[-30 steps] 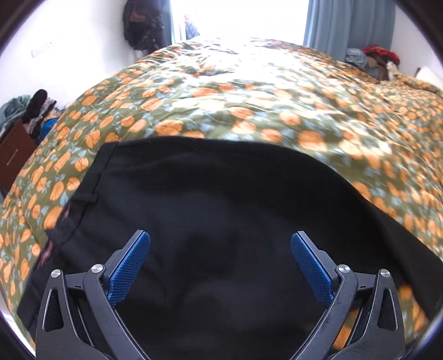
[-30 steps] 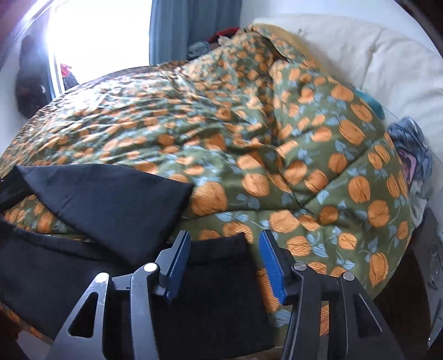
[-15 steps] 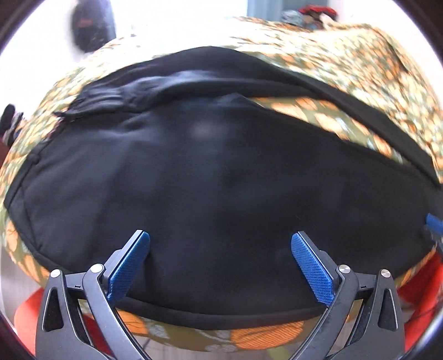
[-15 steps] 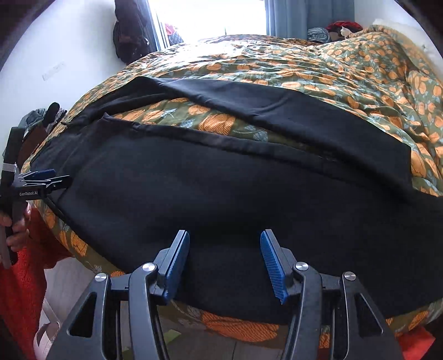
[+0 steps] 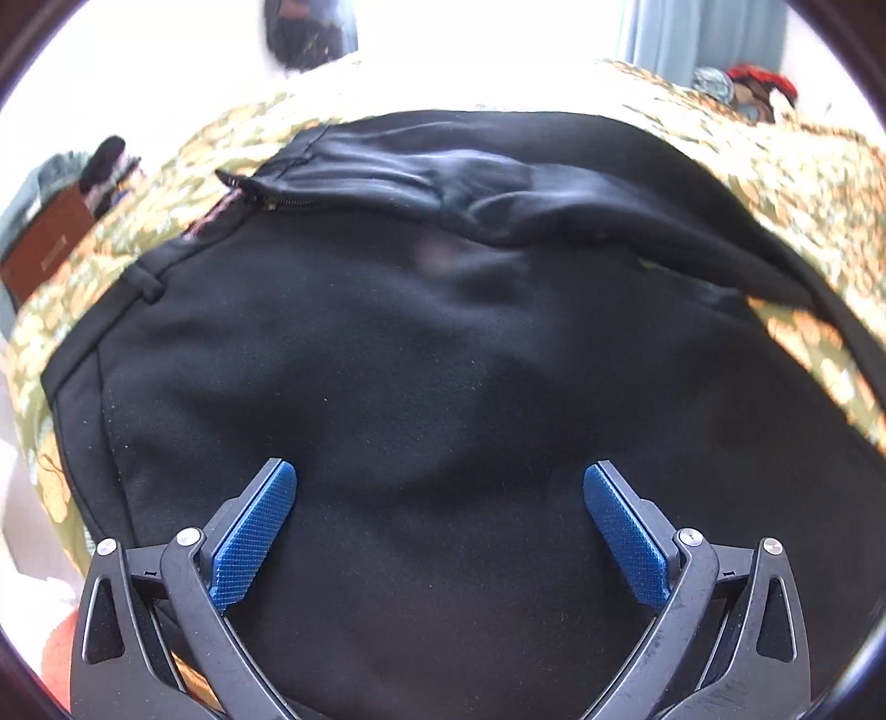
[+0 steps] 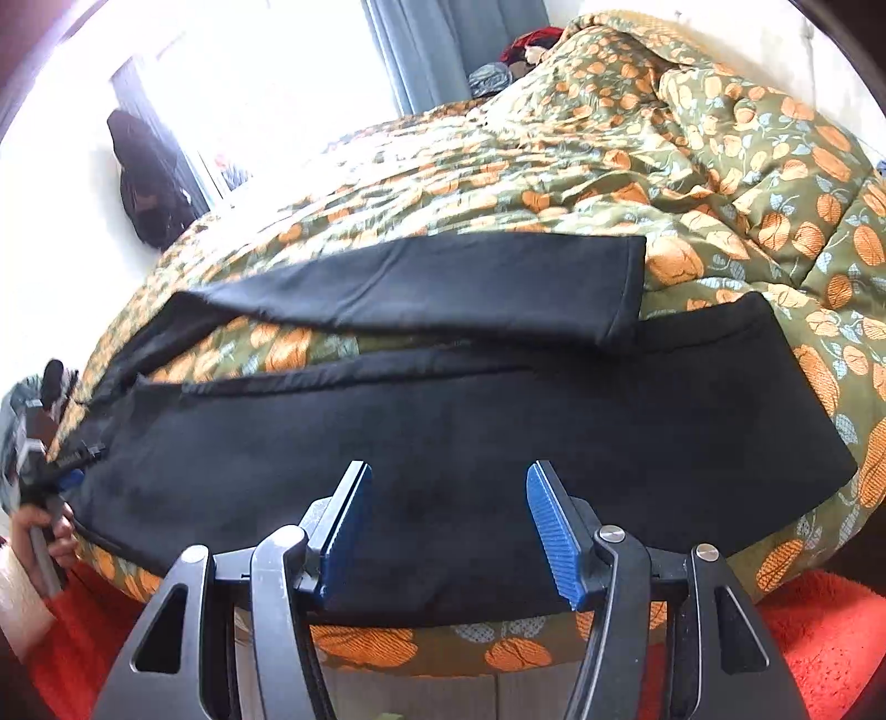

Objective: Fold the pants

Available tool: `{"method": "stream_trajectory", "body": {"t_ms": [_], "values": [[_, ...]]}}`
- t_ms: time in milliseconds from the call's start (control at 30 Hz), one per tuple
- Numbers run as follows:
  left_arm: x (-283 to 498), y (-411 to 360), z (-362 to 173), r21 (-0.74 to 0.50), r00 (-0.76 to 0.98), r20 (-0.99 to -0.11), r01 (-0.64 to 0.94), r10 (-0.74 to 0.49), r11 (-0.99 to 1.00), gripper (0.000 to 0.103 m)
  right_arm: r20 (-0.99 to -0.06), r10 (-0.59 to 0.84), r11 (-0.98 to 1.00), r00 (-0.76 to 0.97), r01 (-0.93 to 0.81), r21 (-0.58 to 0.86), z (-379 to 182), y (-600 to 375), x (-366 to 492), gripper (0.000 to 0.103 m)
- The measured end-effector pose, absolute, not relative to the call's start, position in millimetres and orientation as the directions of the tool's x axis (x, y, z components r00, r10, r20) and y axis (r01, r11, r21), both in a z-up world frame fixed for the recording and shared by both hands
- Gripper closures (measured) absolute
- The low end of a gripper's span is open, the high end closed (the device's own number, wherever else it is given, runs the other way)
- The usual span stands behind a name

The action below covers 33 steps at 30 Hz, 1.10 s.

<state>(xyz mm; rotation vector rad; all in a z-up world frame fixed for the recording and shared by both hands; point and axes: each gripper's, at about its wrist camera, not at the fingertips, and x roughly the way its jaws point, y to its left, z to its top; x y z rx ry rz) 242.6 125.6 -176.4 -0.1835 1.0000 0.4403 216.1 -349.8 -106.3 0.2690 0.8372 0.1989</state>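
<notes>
Home bedroom. A bed is taking up most of it, under a green quilt [image 6: 692, 138] with orange print. Blue curtains [image 6: 421, 50] are hanging at a bright window; a red rug [image 6: 819, 626] is lying beside.

Black pants [image 6: 443, 432] lie spread flat across the near edge of a bed, on an olive duvet [image 6: 720, 166] printed with orange pumpkins. The waistband [image 5: 83, 354] sits at the left end, its fly open so the zipper [image 5: 288, 204] shows, a belt loop [image 5: 147, 288] just below it. The near leg [image 6: 609, 421] runs straight along the bed's edge to the right. The far leg [image 6: 443, 282] angles away from it, leaving a wedge of duvet between them, its hem [image 6: 628, 288] resting over the near leg's far end.
</notes>
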Motion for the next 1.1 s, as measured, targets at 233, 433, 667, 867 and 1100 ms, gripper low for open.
{"method": "stream_trajectory", "body": {"t_ms": [233, 433, 667, 867, 1100], "values": [[237, 128, -179, 0.06, 0.467, -0.837, -0.439, 0.285, 0.896, 0.001, -0.527, 0.551, 0.737, 0.647, -0.08, 0.672, -112, -352, 274, 0.035], [237, 125, -179, 0.076, 0.466, -0.833, -0.437, 0.297, 0.896, 0.001, -0.543, 0.366, 0.559, 0.756, 0.288, 0.778, -152, -419, 298, 0.037], [260, 117, -130, -0.058, 0.488, -0.861, -0.376, 0.144, 0.925, 0.001, -0.616, 0.28, 0.525, 0.736, 0.42, 0.74, -156, -444, 301, 0.103], [340, 113, -87, -0.261, 0.576, -0.817, -0.337, -0.022, 0.904, 0.001, -0.549, 0.38, 0.686, 0.744, 0.171, 0.707, -82, -442, 303, 0.101], [366, 81, -110, -0.304, 0.539, -0.84, -0.373, -0.061, 0.877, 0.001, -0.495, 0.606, 0.553, 0.623, 0.118, 0.825, -126, -386, 294, 0.026]]}}
